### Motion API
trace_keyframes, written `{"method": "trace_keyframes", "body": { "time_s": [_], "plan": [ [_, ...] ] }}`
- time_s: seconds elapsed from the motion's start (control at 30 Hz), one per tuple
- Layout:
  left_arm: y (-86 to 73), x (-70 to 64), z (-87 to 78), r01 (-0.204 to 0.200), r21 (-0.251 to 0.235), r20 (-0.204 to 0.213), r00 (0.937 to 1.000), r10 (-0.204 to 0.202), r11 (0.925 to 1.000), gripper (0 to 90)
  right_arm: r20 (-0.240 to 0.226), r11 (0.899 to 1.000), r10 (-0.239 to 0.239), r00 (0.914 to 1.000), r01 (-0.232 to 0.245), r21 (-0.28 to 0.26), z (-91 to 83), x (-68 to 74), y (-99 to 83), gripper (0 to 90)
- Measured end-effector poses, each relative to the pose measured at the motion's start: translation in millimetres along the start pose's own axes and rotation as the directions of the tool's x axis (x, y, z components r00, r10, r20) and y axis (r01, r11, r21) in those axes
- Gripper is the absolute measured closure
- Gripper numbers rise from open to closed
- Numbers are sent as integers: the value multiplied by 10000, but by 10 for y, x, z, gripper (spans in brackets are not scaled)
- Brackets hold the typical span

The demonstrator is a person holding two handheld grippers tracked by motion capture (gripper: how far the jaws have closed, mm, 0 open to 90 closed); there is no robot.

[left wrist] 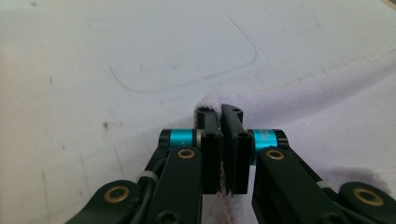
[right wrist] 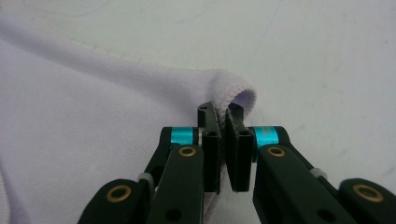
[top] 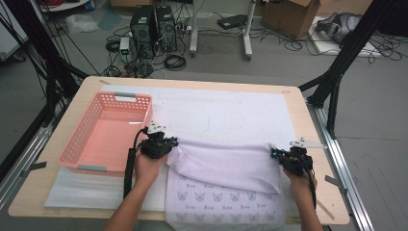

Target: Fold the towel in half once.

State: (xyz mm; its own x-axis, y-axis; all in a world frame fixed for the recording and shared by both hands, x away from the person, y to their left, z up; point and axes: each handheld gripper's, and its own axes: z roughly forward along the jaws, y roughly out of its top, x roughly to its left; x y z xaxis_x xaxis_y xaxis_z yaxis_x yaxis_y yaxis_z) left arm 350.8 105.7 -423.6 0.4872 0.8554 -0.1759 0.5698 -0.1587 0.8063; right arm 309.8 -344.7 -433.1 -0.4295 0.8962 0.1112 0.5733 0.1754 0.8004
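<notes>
- Lying on the near half of the worktop [top: 308, 125], a pale lilac cloth [top: 226, 166] is seen folded over itself, its printed near part reaching the near edge.
- The cloth's left corner is pinched by the left claw [top: 169, 142], whose jaws are closed on the hem.
- The right corner is clamped in the same way by the right claw [top: 275, 154].
- A pink basket [top: 79, 139] is placed just left of the left claw.

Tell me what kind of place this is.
Likely a robotics or data-collection lab: desktop computer towers and loose cables on the floor, cardboard boxes behind, and a black frame around the wooden table.
</notes>
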Motion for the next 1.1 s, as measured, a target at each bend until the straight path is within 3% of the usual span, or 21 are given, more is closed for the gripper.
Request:
{"method": "trace_keyframes", "body": {
  "time_s": [0.17, 0.37, 0.6, 0.7, 0.77, 0.83, 0.9, 1.03, 1.1],
  "plan": [
    [208, 83, 134, 490, -141, -296, 9983, -494, 9987, 863, -142, 9987, 415, 9990, -419, -283, 56, -131, 218, 862],
    [409, 178, 270, 533, -360, -651, 9963, -555, 9979, 863, 133, 9997, 94, 9999, -91, -218, 214, -202, 479, 862],
    [518, 283, 452, 846, -469, -830, 9926, -883, 9953, 862, 494, 9998, -18, 9988, 28, -190, 438, -306, 679, 861],
    [498, 290, 488, 962, -499, -708, 9925, -996, 9941, 846, 613, 9999, 110, 9981, -103, -119, 528, -336, 689, 860],
    [483, 271, 502, 915, -421, -476, 9945, -935, 9949, 719, 594, 9993, 359, 9976, -367, 110, 574, -349, 666, 831],
    [485, 254, 464, 750, -442, -322, 9966, -764, 9962, 589, 417, 9980, 533, 9977, -547, 312, 598, -359, 644, 714],
    [494, 234, 417, 748, -491, 103, 9972, -744, 9960, 548, 268, 9966, 778, 9966, -784, 247, 568, -364, 631, 661],
    [465, 175, 346, 351, -672, 470, 9984, -319, 9971, 527, 1, 9956, 932, 9956, -932, 64, 455, -365, 613, 635],
    [413, 174, 363, 271, -316, 498, 9984, -255, 9991, 527, -219, 9955, 946, 9953, -946, 28, 402, -356, 591, 636]
  ]
}}
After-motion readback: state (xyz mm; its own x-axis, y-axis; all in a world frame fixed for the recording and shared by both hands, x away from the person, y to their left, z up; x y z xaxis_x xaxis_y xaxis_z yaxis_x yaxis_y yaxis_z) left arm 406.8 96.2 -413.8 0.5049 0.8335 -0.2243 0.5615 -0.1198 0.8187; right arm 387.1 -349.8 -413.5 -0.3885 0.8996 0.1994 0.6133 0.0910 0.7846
